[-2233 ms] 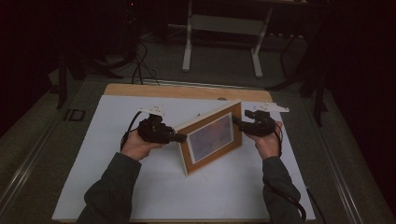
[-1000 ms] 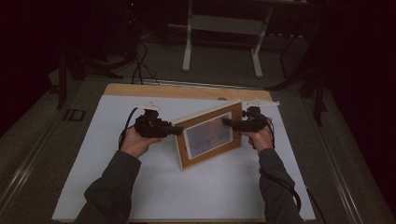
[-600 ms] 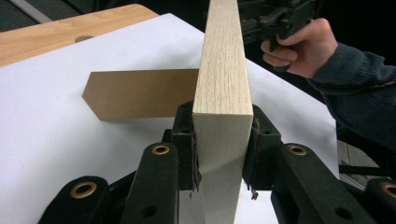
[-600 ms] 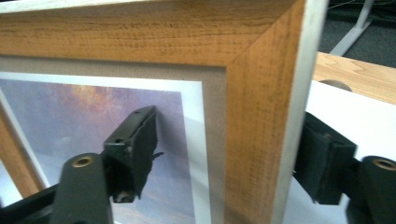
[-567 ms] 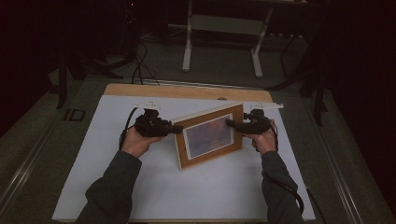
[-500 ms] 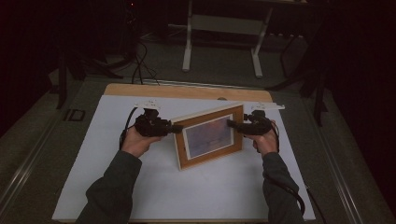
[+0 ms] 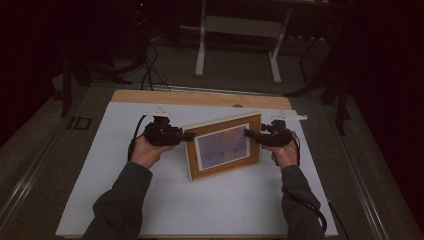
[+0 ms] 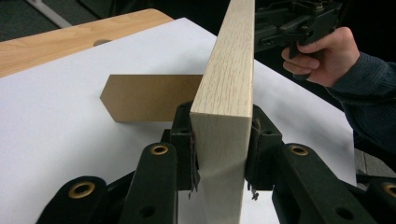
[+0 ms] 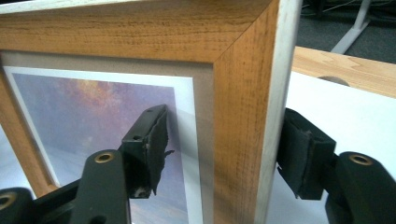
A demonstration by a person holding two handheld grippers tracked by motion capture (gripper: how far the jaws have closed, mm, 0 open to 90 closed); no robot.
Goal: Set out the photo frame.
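**Frame stands upright on the worktop, steadied at both ends**

Frame [image 7: 223,146] stands on its lower edge near the middle of the white sheet [image 7: 100,190] that covers the worktop [image 7: 200,98], its picture side turned toward the person. A brown stand flap [image 8: 144,97] juts from its back and lies on or just above the sheet; I cannot tell which. Setting the frame up looks nearly done. What is left, in my judgement, is to let go on both sides and see that the flap alone carries it.

Left tongs [image 8: 219,154] are clamped on the frame's left end: in the left gripper view both pads press the pale side of the wood. Right tongs [image 9: 224,158] straddle the right end with the jaws apart. In the right gripper view one pad hangs in front of the glass and the other stands off behind the frame's back, with a gap on each side. These jaws have just been closing, with the frame's edge between them, yet they do not grip it.

Against the earliest high view, the frame stands straighter and squarer to the person: there it ran on a steep slant, its right corner well up toward the far edge. Both hands have drawn in with it, and the right hand [image 7: 286,152] sits lower on the sheet.
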